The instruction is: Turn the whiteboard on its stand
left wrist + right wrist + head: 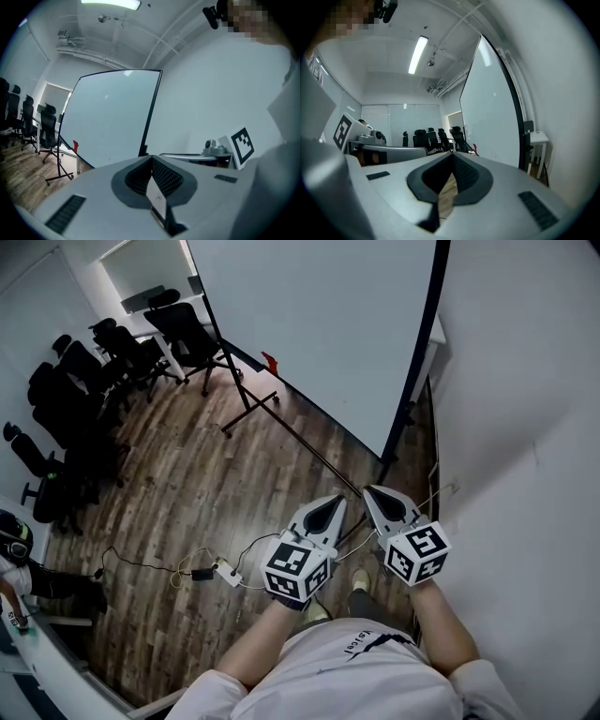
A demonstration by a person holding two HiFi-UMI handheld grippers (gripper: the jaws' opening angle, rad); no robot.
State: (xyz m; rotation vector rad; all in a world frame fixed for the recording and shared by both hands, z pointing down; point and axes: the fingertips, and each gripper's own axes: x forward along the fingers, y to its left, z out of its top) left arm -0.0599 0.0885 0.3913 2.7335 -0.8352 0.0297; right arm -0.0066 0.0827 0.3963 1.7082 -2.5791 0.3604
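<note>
The whiteboard (314, 324) is a large white panel in a black frame, standing on a black stand (246, 399) with legs across the wooden floor. It fills the top of the head view and stands well ahead of both grippers. My left gripper (334, 501) and right gripper (371, 491) hang side by side in front of my body, short of the board's right post (405, 399). Both have their jaws together with nothing between them. The board (110, 117) appears ahead in the left gripper view, past my left gripper (152, 157). It shows edge-on as the whiteboard (492, 117) beyond my right gripper (452, 154).
A white wall (525, 427) runs close on the right. Several black office chairs (84, 390) stand at the left and back. A cable with a power strip (225, 571) lies on the floor near my feet. A small white table (538, 138) stands behind the board. A person (14, 559) sits at the lower left.
</note>
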